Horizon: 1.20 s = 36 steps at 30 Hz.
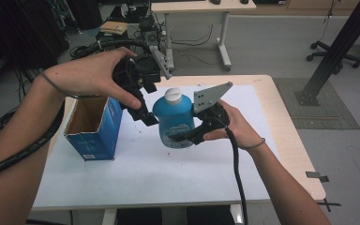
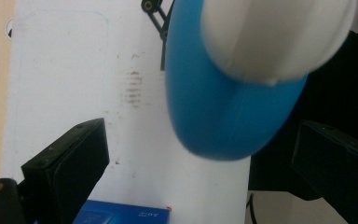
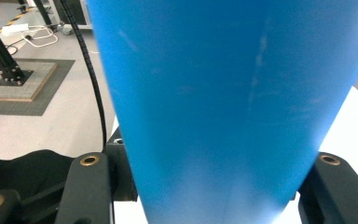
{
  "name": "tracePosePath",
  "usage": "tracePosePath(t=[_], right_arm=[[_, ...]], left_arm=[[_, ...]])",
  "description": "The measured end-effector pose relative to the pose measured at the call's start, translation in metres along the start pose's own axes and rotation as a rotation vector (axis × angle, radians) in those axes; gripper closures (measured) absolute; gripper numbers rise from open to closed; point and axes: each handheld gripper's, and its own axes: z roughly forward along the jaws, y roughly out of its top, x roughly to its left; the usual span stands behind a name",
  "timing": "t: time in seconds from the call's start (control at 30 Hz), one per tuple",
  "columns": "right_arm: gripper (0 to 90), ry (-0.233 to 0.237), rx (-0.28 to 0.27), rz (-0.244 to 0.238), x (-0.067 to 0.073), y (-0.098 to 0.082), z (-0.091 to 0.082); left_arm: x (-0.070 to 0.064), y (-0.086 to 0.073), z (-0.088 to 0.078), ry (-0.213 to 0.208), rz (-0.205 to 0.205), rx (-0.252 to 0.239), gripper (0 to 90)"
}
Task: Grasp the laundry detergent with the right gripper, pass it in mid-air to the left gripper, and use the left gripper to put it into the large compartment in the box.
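Note:
A blue bottle [image 1: 174, 121] with a white cap [image 1: 172, 95] is held upright just above the white mat [image 1: 136, 168]. My right gripper [image 1: 187, 136] is shut on its lower body from the right; in the right gripper view the blue bottle [image 3: 223, 102] spans the whole gap at my right gripper [image 3: 209, 191]. My left gripper [image 1: 145, 111] hovers at the bottle's upper left, open. In the left gripper view the cap [image 2: 275, 37] and the blue shoulder [image 2: 223, 107] lie beyond my left gripper [image 2: 203, 137], whose jaws stand wide apart without touching the bottle.
An open-topped blue box [image 1: 93, 125] stands on the mat at the left, under my left forearm. The wooden table's edge [image 1: 290, 136] runs on the right. A desk [image 1: 192, 7] and a black post [image 1: 337, 47] stand on the floor behind.

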Motion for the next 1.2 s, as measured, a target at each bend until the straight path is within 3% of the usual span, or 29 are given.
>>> tracePosePath(t=[0.3, 0.57, 0.77, 1.2], right_arm=[[42.7, 0.030, 0.013, -0.014, 0.002, 0.010, 0.012], [42.7, 0.045, 0.026, -0.017, 0.003, 0.012, 0.019], [42.7, 0.044, 0.031, -0.020, 0.003, 0.013, 0.021], [42.7, 0.048, 0.033, -0.029, 0.005, 0.015, 0.021]], left_arm=[[-0.005, 0.008, 0.005, -0.010, 0.033, 0.005, 4.1], [-0.007, 0.011, 0.007, -0.011, 0.032, 0.001, 4.2], [-0.009, 0.014, 0.009, -0.012, 0.050, 0.012, 4.2], [-0.010, 0.016, 0.010, -0.015, 0.047, 0.028, 5.8]])
